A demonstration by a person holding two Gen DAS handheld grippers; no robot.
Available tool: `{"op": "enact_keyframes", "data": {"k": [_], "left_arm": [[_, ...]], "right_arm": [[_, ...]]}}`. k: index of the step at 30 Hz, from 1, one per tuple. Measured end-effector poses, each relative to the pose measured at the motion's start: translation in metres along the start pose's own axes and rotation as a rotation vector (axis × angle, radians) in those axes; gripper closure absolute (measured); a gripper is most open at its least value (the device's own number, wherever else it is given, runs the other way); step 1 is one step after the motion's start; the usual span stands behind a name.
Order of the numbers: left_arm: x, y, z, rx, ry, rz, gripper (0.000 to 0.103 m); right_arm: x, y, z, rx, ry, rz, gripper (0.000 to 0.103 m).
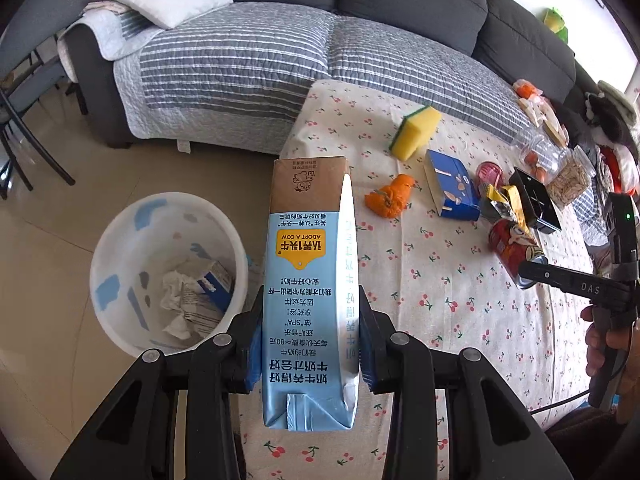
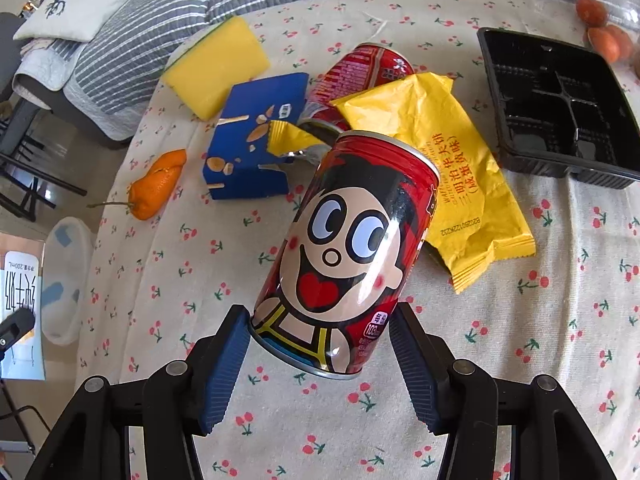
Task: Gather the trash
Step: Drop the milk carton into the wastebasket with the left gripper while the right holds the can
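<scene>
My left gripper [image 1: 308, 340] is shut on a light blue milk carton [image 1: 308, 280] and holds it up at the table's left edge, beside the white trash bin [image 1: 120, 248] on the floor. The bin holds crumpled paper and a small carton. My right gripper [image 2: 320, 344] is shut on a red cartoon can [image 2: 344, 248], tilted above the tablecloth; that can also shows in the left wrist view [image 1: 514, 246]. On the table lie a yellow wrapper [image 2: 452, 168], a second red can [image 2: 360, 76], a blue box [image 2: 256, 136] and an orange peel [image 2: 158, 184].
A yellow sponge [image 2: 216, 64], a black plastic tray [image 2: 556, 104] and clear containers with snacks [image 1: 552, 160] sit on the cherry-print tablecloth [image 2: 520, 360]. A grey sofa [image 1: 240, 60] with a pillow stands behind. A chair [image 1: 24, 80] stands at the left.
</scene>
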State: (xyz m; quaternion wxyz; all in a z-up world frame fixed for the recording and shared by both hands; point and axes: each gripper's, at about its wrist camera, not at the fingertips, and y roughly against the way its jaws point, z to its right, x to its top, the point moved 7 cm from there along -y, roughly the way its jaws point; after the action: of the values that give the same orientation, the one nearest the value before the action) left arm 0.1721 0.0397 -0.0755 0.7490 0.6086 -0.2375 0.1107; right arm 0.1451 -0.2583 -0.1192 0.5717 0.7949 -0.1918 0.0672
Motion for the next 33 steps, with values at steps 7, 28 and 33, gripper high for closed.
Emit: {"op": "enact_keyframes", "data": {"k": [7,28,33], "left_arm": [[0.004,0.006,-0.060,0.083,0.097,0.027,0.063],[-0.014,-0.022,-0.145,0.231,0.238,-0.062,0.020],[-0.025,-0.014,-0.150,0.177,0.281,-0.084,0.020]], "right_arm": [[-0.002,0.000,-0.026,0.037,0.049,-0.003,0.042],[-0.011,-0.006,-0.075,0.082,0.138,-0.013,0.042],[-0.010,-0.004,-0.087,0.097,0.153,-0.003,0.043]]}}
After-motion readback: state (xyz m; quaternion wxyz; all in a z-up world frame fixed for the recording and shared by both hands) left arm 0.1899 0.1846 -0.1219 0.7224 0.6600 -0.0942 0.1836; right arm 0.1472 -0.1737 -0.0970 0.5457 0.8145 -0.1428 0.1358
